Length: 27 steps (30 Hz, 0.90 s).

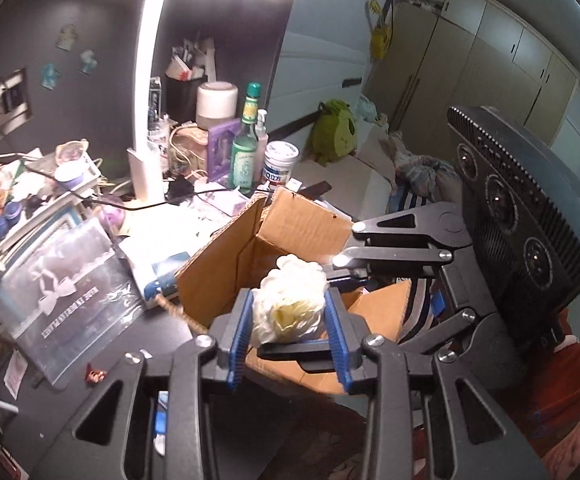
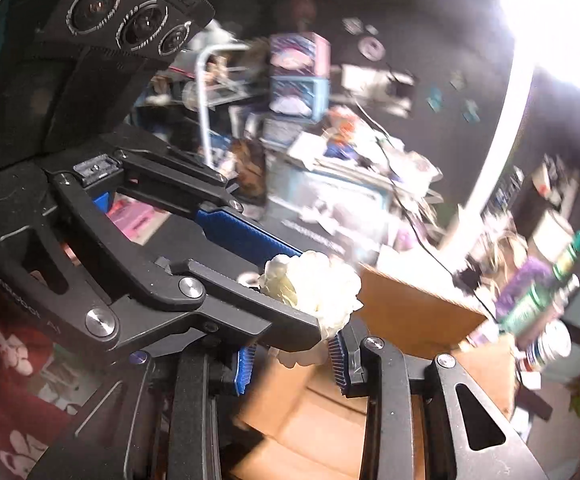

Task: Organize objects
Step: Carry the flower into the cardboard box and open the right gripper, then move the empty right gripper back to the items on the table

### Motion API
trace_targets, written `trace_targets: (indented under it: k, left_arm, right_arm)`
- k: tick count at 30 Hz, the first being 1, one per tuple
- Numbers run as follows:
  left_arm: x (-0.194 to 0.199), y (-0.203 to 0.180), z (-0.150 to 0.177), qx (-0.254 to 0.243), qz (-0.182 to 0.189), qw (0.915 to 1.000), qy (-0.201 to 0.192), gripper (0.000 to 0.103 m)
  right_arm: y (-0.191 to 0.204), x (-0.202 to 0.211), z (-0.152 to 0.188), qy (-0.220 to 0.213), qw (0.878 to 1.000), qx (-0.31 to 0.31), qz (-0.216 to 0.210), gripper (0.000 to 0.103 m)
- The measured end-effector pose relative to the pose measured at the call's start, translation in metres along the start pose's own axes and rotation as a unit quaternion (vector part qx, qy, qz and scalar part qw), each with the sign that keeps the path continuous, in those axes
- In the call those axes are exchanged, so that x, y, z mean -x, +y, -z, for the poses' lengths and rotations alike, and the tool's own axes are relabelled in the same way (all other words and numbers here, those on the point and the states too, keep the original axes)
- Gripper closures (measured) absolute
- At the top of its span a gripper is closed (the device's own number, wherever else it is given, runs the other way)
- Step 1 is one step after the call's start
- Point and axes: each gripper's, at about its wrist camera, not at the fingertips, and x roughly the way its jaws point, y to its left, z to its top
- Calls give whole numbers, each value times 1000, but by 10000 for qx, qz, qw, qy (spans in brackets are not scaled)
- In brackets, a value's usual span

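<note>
Left gripper (image 1: 290, 320) clamped around crumpled white-yellow wad (image 1: 290, 304) above cardboard box (image 1: 217, 276).

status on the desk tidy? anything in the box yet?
Done: nothing confirmable; the cardboard box stands open, but its floor is hidden.
In hand: the left gripper clamps a crumpled white wad over the box; the right gripper sits open around the wad's lower end.
Left: the wad is unreleased, and the desk behind still carries the green bottle, white tub and papers.
</note>
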Motion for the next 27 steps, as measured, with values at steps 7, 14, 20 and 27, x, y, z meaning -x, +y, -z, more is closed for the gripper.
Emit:
trace_targets:
  k: [7, 14, 20, 27]
  left_arm:
    - [-38, 0, -22, 22, 195, 9993, 332, 71]
    - [-48, 0, -29, -25, -67, 9992, 401, 38]
    - [-37, 3, -26, -111, -292, 9991, 281, 27]
    - [-9, 7, -9, -179, -734, 9971, 102, 24]
  right_arm:
    - [-44, -5, 15, 435, 9985, -294, 177, 76]
    - [-56, -14, 23, 719, 9966, -202, 345, 66]
    - [-60, -13, 30, 828, 9948, -107, 587, 40]
    - [-49, -4, 26, 714, 9947, 30, 743, 27]
